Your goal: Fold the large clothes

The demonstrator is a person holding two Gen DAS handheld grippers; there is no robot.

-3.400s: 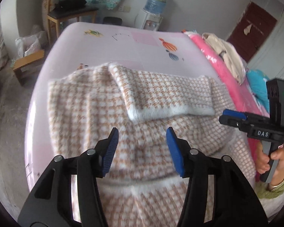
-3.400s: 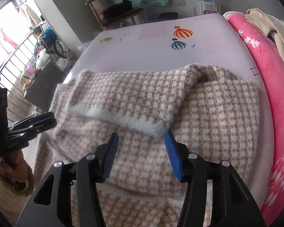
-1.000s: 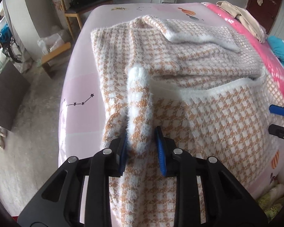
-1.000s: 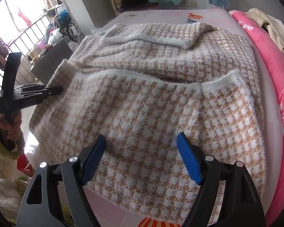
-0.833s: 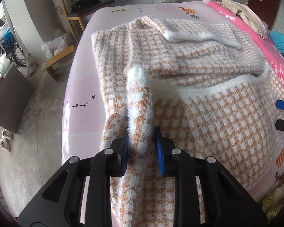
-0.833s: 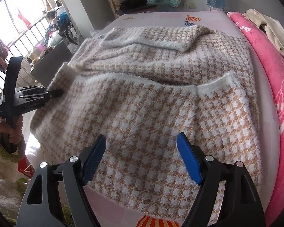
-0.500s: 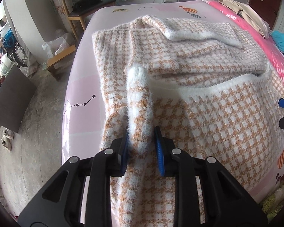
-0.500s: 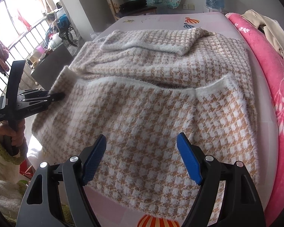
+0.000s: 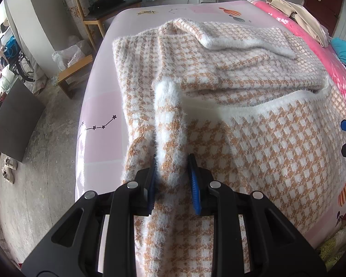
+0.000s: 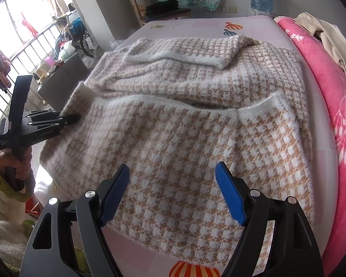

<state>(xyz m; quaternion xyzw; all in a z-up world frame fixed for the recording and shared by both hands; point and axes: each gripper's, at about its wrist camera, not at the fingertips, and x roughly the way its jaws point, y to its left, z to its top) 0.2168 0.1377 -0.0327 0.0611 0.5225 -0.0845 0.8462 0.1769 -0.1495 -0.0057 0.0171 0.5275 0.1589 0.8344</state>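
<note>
Sweater [image 9: 253,143] spread over bed [image 9: 99,106], frame centre. Our left gripper [image 9: 173,175] pinches fluffy hem corner; right gripper [image 10: 173,189] spread, empty. We risk lopsided fold: one-sided pull could drag the knit.

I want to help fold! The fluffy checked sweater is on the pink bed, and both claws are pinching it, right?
Not quite. Only the left claw is pinching the sweater, gripping a fold of it, as the left wrist view shows. The right claw is wide open above the sweater with nothing between its fingers, as the right wrist view shows. The sweater does lie on the pink bed.
</note>
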